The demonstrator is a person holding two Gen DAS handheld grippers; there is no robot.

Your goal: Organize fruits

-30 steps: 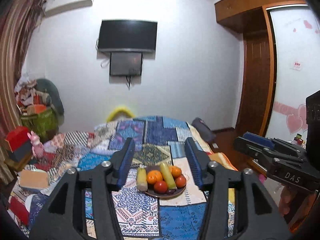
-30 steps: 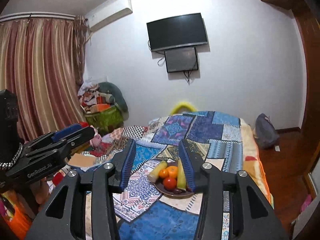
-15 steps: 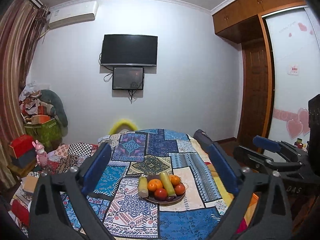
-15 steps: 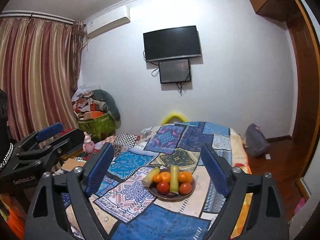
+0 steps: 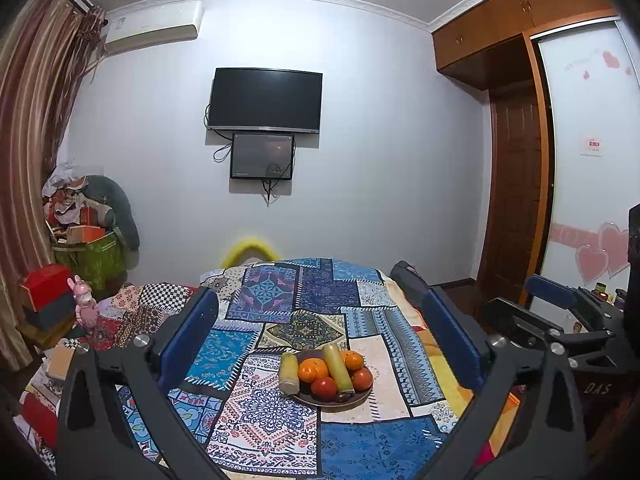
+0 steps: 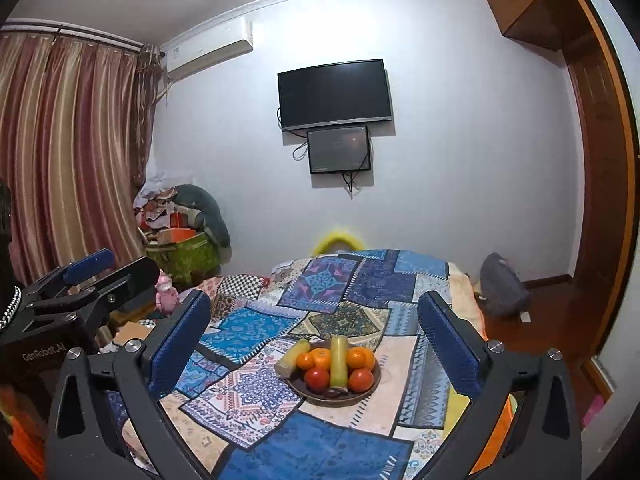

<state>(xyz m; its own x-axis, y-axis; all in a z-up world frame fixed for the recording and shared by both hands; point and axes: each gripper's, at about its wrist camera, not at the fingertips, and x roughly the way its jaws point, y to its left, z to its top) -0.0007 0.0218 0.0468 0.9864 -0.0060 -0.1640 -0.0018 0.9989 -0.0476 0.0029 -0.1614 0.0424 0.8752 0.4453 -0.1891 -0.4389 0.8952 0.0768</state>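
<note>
A brown plate (image 5: pixel 354 399) (image 6: pixel 362 398) rests on the patchwork bedspread (image 5: pixel 256 420). It holds oranges (image 5: pixel 313 370) (image 6: pixel 359 358), red tomatoes (image 5: pixel 324 387) (image 6: pixel 317 379) and two yellow-green stalks (image 5: pixel 338 366) (image 6: pixel 338 360). My left gripper (image 5: pixel 318 300) hovers well short of the plate, its jaws opening wide with nothing between them. My right gripper (image 6: pixel 314 304) is likewise back from the plate, jaws opening and empty. Each gripper also shows at the edge of the other's view: the right gripper (image 5: pixel 528 300) and the left gripper (image 6: pixel 116 268).
A pink toy rabbit (image 5: pixel 85 304), a red box (image 5: pixel 46 286) and a green bag piled with clutter (image 5: pixel 90 256) stand left of the bed. A grey bag (image 6: pixel 502 290) lies on the floor at right by the wooden door (image 5: pixel 516 200). A television (image 5: pixel 266 100) hangs on the far wall.
Both grippers' jaws have spread from a narrow gap to wide apart. Both views have tilted slightly, showing more of the bed. The plate and fruit have not moved.
</note>
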